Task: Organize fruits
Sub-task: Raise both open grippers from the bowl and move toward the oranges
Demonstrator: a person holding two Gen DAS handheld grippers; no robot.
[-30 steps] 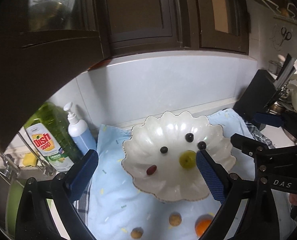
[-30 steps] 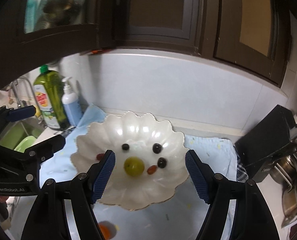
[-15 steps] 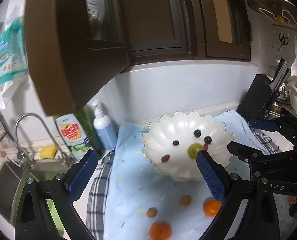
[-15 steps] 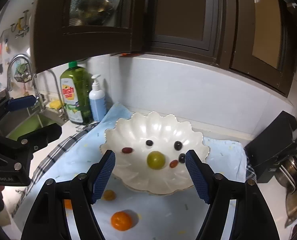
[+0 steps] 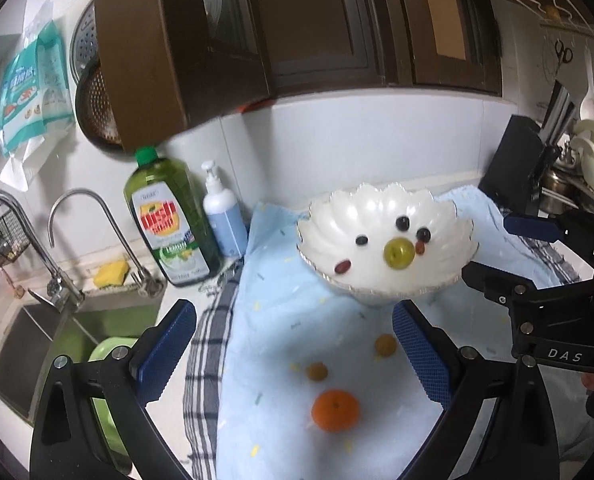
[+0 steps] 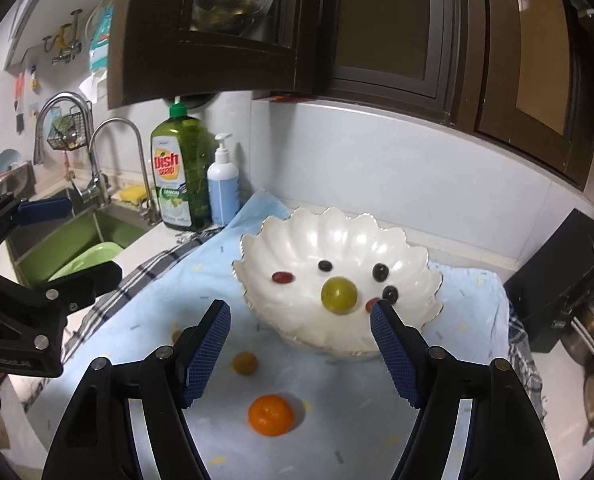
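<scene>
A white scalloped bowl [image 5: 325,216] [image 6: 281,232] stands on a light blue cloth [image 5: 281,320]. It holds a green fruit [image 5: 398,253] [image 6: 339,295], three dark grapes and two red ones. On the cloth in front of it lie a mandarin [image 5: 335,409] [image 6: 270,414] and two small yellowish fruits [image 5: 317,371] [image 5: 385,345] [image 6: 244,362]. My left gripper [image 5: 293,316] [image 6: 91,238] is open and empty, above the cloth short of the bowl. My right gripper [image 6: 299,312] [image 5: 489,246] is also open and empty, just before the bowl's front rim.
A green dish soap bottle [image 6: 181,176] and a pump bottle [image 6: 223,188] stand at the back left, beside a sink [image 6: 69,240] with taps and a green basin. A black knife block [image 5: 513,168] and pots [image 6: 593,340] are on the right. Dark cabinets hang overhead.
Both grippers have drawn back from the bowl, which now looks smaller and farther. The mandarin, the small fruits and the sink have come into view. Both stay open.
</scene>
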